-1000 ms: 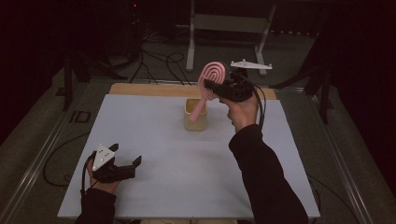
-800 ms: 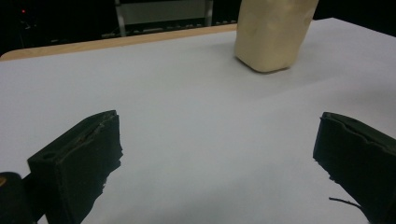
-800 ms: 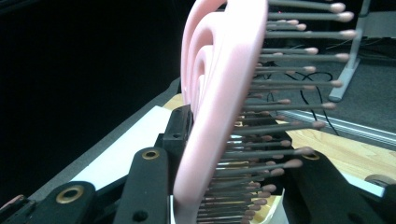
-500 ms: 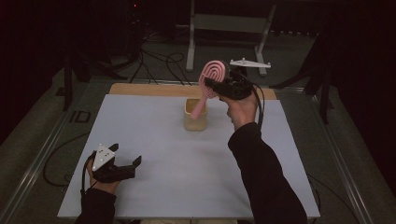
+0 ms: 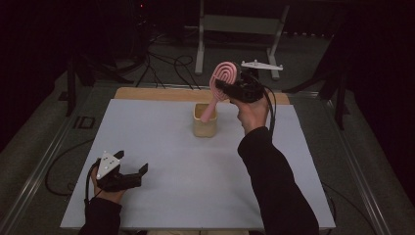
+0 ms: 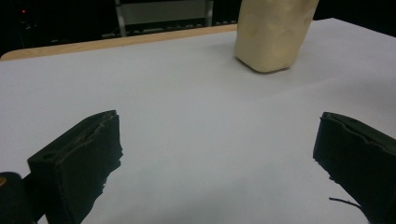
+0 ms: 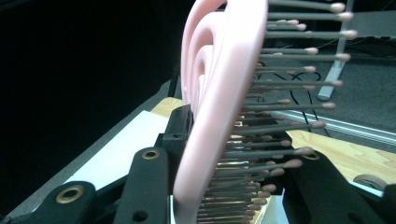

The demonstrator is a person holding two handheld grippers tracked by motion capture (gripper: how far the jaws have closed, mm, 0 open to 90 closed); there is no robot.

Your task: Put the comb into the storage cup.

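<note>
A pink hairbrush (image 5: 221,84) is held up over the far middle of the table, its handle end pointing down at the mouth of a cream cup (image 5: 204,120). My right gripper (image 5: 230,89) is shut on the brush head. In the right gripper view the pink brush head (image 7: 219,93) stands edge-on between the jaws, its bristles (image 7: 280,116) pointing right. My left gripper (image 5: 131,171) rests open near the table's front left with nothing between its fingers. Beyond those open jaws, the left gripper view has the cream cup (image 6: 273,32) standing at upper right.
The white table top (image 5: 161,161) has a wooden strip (image 5: 151,94) along its far edge. A metal stand (image 5: 240,29) and cables (image 5: 161,63) lie on the dark floor behind. A person's dark sleeve (image 5: 274,191) crosses the right front of the table.
The right gripper has shifted the brush slightly; its handle end sits at the cup's mouth. The left gripper has not moved.
</note>
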